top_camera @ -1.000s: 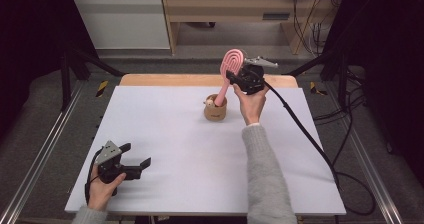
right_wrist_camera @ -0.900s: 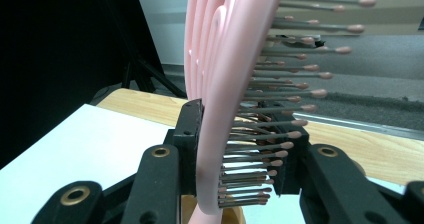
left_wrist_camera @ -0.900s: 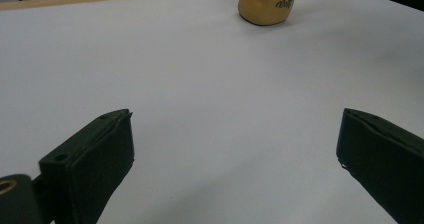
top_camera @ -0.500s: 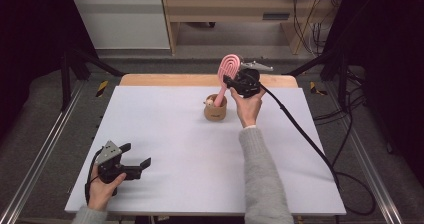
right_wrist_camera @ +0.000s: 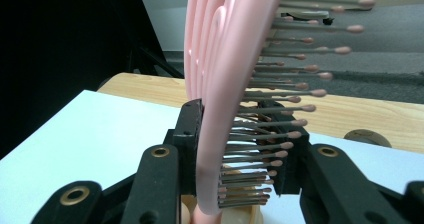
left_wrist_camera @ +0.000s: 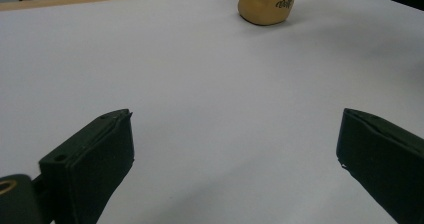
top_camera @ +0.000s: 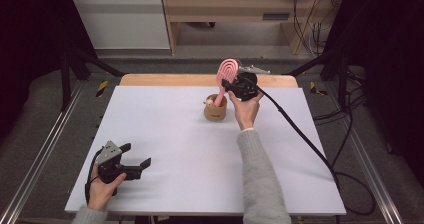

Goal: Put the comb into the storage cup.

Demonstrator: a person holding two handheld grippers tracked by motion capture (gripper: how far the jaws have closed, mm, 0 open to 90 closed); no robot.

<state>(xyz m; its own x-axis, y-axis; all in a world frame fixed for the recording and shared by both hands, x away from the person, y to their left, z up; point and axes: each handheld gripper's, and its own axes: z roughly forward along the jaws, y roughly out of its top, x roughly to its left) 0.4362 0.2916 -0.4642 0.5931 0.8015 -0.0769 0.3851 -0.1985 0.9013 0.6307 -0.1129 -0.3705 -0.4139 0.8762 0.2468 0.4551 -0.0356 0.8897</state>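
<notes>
The right claw (top_camera: 231, 84) pinches a pink plastic hairbrush (top_camera: 227, 74) at its oval, ridged head with thin ball-tipped bristles, the handle going down below the claw into a round tan cup (top_camera: 215, 109), while the left claw (top_camera: 137, 162) rests spread on the smooth white desk (top_camera: 190, 154).

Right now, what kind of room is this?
Probably a lab or workshop set up for recording. A white table stands inside a dark metal frame, cables trail over the floor, and a person's hands work grippers.
</notes>
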